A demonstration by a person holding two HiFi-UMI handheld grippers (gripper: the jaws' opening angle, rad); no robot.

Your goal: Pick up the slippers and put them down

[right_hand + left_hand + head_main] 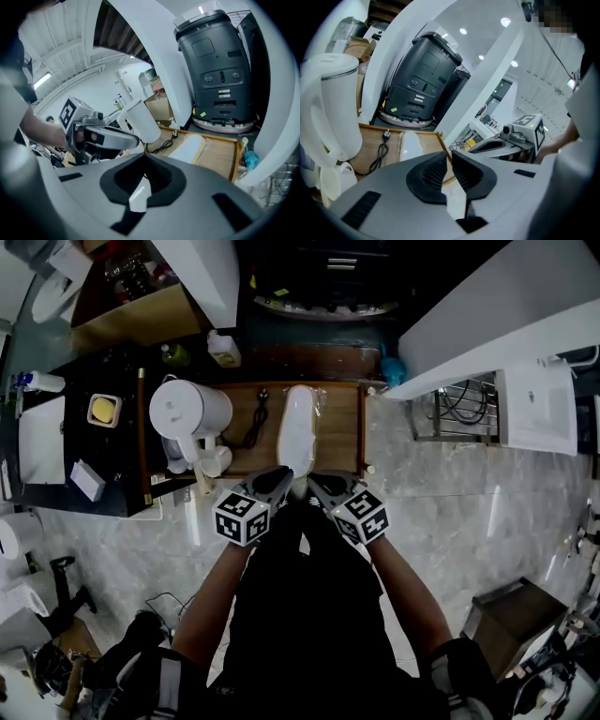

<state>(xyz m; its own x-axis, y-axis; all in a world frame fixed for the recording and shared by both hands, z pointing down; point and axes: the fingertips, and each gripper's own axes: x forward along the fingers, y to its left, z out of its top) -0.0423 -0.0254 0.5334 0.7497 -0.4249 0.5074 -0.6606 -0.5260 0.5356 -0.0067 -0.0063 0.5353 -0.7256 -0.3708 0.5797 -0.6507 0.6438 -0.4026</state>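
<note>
Held side by side above the near edge of the wooden tray (342,427): left gripper (281,476) with jaws a narrow slit apart, pinching nothing; right gripper (315,482) with jaws pressed fully together, also on nothing. Just beyond both tips, lying lengthwise near the middle of the tray, the white slippers (297,427) in clear wrap, touched by neither gripper. Left of those, a black power cord (257,418), then a white kettle (187,409) at the tray's left end, with a small white cup (216,460) at its near side. Farther left, a dark counter (122,474) carrying a square dish (103,411) with yellow inside. Beyond the tray's far edge, a big black machine (424,79) on a round base, flanked by white curved panels (487,84). At the far right corner, a blue-green cloth (392,371). All around, pale marbled floor (450,493).
</note>
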